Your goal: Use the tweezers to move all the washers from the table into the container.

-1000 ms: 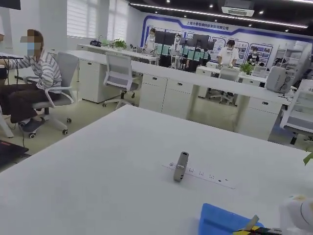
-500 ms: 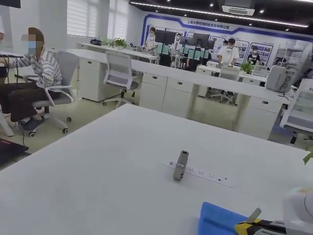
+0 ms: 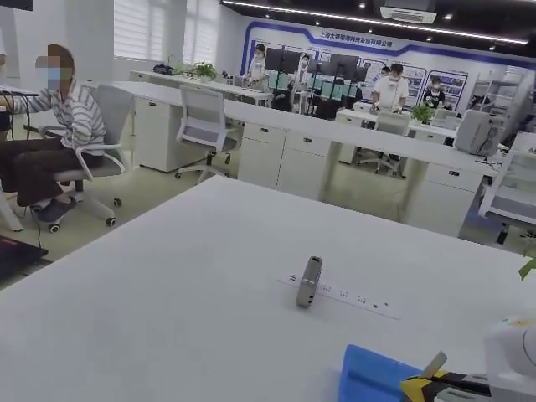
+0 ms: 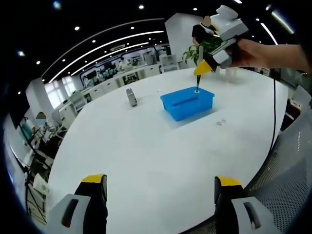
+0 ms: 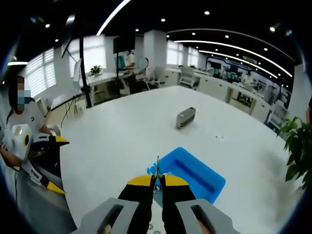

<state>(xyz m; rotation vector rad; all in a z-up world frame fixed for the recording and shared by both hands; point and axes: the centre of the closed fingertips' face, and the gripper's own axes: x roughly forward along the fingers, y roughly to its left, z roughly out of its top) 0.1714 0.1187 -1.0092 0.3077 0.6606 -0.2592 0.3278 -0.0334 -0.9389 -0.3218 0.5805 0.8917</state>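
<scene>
A broad white table (image 4: 146, 146) is seen, with a blue container (image 4: 187, 102) standing on it, a shallow open tray with low walls. Whether any washers lie inside cannot be told; only a darker strip across its floor is made out.

The left gripper (image 4: 161, 180) is held low at the near edge of the table, its jaws spread wide with nothing between them. The right gripper (image 5: 157, 181) is closed tight on the tweezers (image 5: 157, 168), whose thin points are aimed down over the container's rim. Whether a washer is pinched in the points is too small to tell.

Two washers (image 4: 221, 121) lie on the table just beside the container, close to each other.

The washers are judged to be light, stiff, flat and slippery, lying flush on a smooth top, so they are likely to skid or flip when nudged. Hold is best taken across the ring itself, one point through the hole and the other on the outer edge. The tweezers are thin and springy, so a steady, modest squeeze is called for.
</scene>
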